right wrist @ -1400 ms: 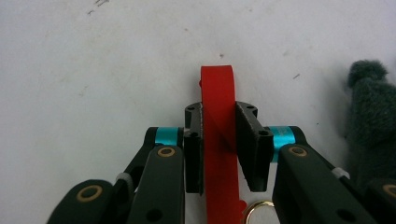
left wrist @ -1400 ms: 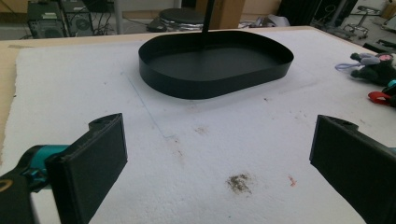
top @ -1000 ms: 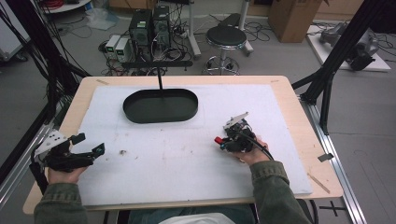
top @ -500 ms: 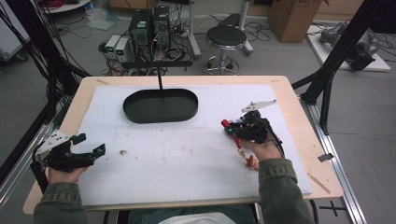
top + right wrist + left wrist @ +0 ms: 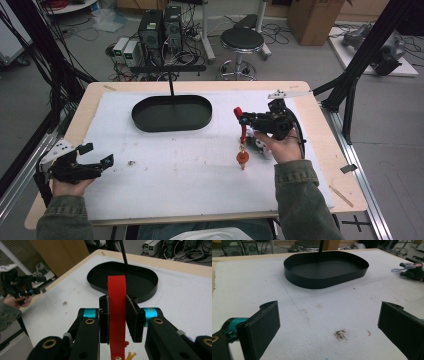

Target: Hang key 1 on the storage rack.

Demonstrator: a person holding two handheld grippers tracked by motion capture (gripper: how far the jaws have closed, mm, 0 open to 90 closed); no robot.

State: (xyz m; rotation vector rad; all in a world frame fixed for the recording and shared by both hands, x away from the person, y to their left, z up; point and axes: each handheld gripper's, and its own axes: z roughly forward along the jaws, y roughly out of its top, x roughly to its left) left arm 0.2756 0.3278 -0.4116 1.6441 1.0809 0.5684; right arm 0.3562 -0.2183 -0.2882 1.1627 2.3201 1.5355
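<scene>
My right gripper (image 5: 241,120) is raised above the right half of the white mat, shut on a red strap (image 5: 243,131). An orange charm (image 5: 242,158) dangles from the strap's lower end, above the mat. In the right gripper view the strap (image 5: 116,287) stands pinched between the two pads, with a gold bit of the charm (image 5: 130,355) below. My left gripper (image 5: 97,154) rests low at the front left, jaws wide apart and nothing between them (image 5: 329,325). A black oval tray (image 5: 172,112) sits empty at the mat's far middle.
A thin black post rises from the tray's (image 5: 324,267) far rim. A small grey plush toy (image 5: 412,270) lies on the mat under the right hand. A dirt speck (image 5: 131,162) marks the mat near my left gripper. Stands and a stool surround the table.
The right gripper has risen and shifted toward the far side with the red strap, lifting the orange charm off the mat. The left gripper has stayed put.
</scene>
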